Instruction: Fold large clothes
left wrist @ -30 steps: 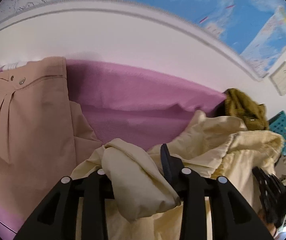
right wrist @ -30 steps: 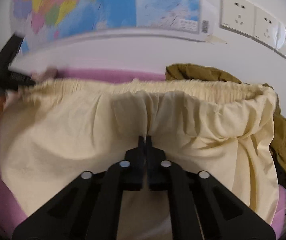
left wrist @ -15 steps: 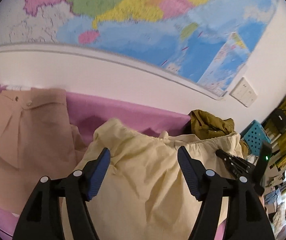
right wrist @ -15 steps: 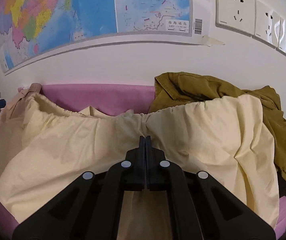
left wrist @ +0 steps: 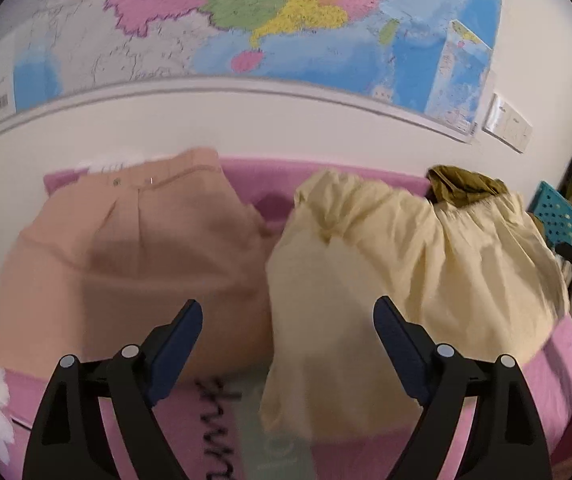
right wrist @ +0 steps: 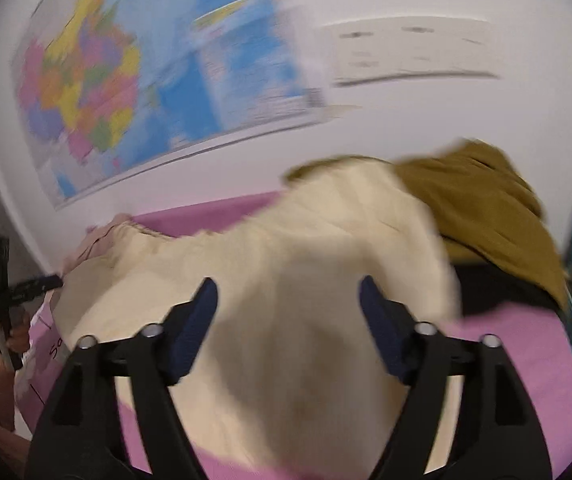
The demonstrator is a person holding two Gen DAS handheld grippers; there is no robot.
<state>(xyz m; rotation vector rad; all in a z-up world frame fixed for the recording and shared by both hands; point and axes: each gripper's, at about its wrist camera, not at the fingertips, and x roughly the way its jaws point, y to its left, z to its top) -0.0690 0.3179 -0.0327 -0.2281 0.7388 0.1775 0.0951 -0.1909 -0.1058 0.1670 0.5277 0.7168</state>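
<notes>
Both grippers hover above the table, jaws wide and holding nothing: left gripper [left wrist: 288,312] and right gripper [right wrist: 288,292] over the cream garment [left wrist: 398,264].

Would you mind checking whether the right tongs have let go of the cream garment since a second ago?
Yes: the right tongs now gape above the cream garment.

Left claw [left wrist: 288,314] and right claw [right wrist: 288,294] agape.
</notes>
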